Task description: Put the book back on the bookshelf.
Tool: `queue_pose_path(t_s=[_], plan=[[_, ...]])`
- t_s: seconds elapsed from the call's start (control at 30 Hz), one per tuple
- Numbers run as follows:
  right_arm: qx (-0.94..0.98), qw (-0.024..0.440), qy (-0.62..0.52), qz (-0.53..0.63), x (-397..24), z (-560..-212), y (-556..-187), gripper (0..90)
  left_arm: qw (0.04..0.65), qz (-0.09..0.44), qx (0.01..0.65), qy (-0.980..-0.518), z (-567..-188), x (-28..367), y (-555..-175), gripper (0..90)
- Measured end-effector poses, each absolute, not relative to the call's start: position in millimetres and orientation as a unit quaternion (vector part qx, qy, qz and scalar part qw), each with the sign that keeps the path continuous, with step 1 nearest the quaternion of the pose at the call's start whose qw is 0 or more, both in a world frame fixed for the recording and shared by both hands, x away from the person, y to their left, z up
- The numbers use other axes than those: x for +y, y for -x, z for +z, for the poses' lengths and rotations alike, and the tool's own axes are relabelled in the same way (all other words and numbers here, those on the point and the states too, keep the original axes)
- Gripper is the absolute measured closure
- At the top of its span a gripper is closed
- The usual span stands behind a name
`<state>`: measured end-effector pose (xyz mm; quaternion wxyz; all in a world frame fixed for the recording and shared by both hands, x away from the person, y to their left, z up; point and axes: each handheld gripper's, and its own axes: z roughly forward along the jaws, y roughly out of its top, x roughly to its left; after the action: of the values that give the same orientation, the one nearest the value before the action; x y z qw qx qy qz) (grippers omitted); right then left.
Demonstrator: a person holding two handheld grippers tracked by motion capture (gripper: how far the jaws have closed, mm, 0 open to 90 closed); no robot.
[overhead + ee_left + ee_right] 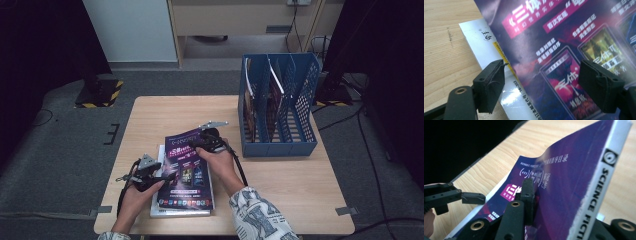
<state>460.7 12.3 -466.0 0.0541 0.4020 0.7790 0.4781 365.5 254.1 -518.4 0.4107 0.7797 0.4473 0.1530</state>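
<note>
Black jaws of the right gripper [541,220] were pinched on the far edge of a glossy purple magazine [564,195] with a grey spine, one pad flat against its cover, and that edge was lifted off the stack. Its near end still rested on a white-covered book [486,45] lying on the pale wooden table [280,180]. Jaws of the left gripper [541,82] stood spread apart over the magazine's left edge, one pad above the white book's margin, the other above the purple cover, pressing on neither. Both hands came in from the near side of the table, the right in a patterned sleeve [260,215]. Beyond the stack, at the table's far right, stood a blue plastic file rack [280,105] with slotted walls, holding a few upright magazines
</note>
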Motion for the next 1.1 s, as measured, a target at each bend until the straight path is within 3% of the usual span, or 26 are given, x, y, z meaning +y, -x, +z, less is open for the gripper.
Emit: queue_pose_path(t_s=[0.73,1.1], plan=[[0.772,0.131,-0.296,0.546,8.5,-414.1,-445.3,80.5,0.438,0.109,0.432,-0.781,-517.4,251.1,-365.6,23.4],[0.765,0.131,-0.284,0.564,8.5,-409.1,-444.4,81.3,0.449,0.084,0.431,-0.778,-517.7,248.3,-365.7,33.9]])
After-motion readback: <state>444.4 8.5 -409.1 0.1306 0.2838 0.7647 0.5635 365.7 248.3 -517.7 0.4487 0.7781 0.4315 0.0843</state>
